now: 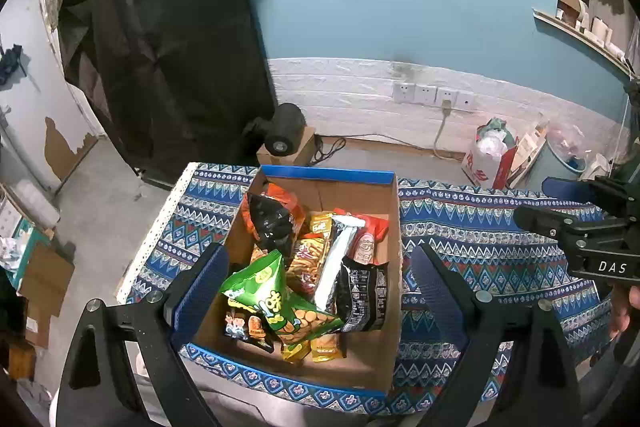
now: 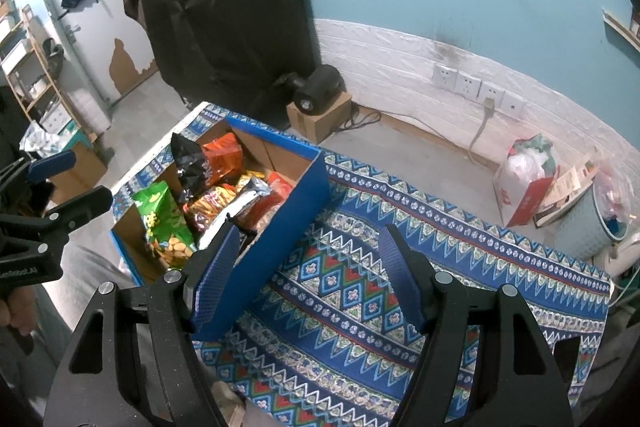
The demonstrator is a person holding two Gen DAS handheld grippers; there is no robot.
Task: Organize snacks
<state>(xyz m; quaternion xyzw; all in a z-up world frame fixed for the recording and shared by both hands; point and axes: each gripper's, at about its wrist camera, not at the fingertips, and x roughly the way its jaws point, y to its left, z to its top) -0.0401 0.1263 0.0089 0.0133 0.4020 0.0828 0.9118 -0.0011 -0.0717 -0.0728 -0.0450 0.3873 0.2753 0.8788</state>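
From the left wrist camera, a table covered in a blue patterned cloth [image 1: 472, 227] is filling the lower half of the view. Behind it a bare concrete floor is running to a wall painted teal above white brick-textured panelling, with four wall sockets [image 1: 434, 95] in a row, one with a cord plugged in. A large black cover [image 1: 160, 39] is hanging at the left. An open cardboard box [image 1: 352, 359] with blue edging is sitting on the cloth, holding a loose heap of snack packets; about ten are showing, though overlaps are making an exact count uncertain. One green bag [image 1: 276, 299] is lying nearest the camera, and one black packet [image 1: 270, 223] is standing at the far left. The left gripper [image 1: 320, 291] is hovering over the box, jaws spread wide, gripping nothing.

From the right wrist camera, the same cloth is spreading out below, with the box [image 2: 280, 227] sitting at the table's left end. One light blue bin [image 2: 584, 223] and one red-and-white bag [image 2: 524, 195] are standing on the floor at the right. The right gripper [image 2: 308, 279] is hanging over bare cloth just beside the box's blue side, jaws wide apart and empty.
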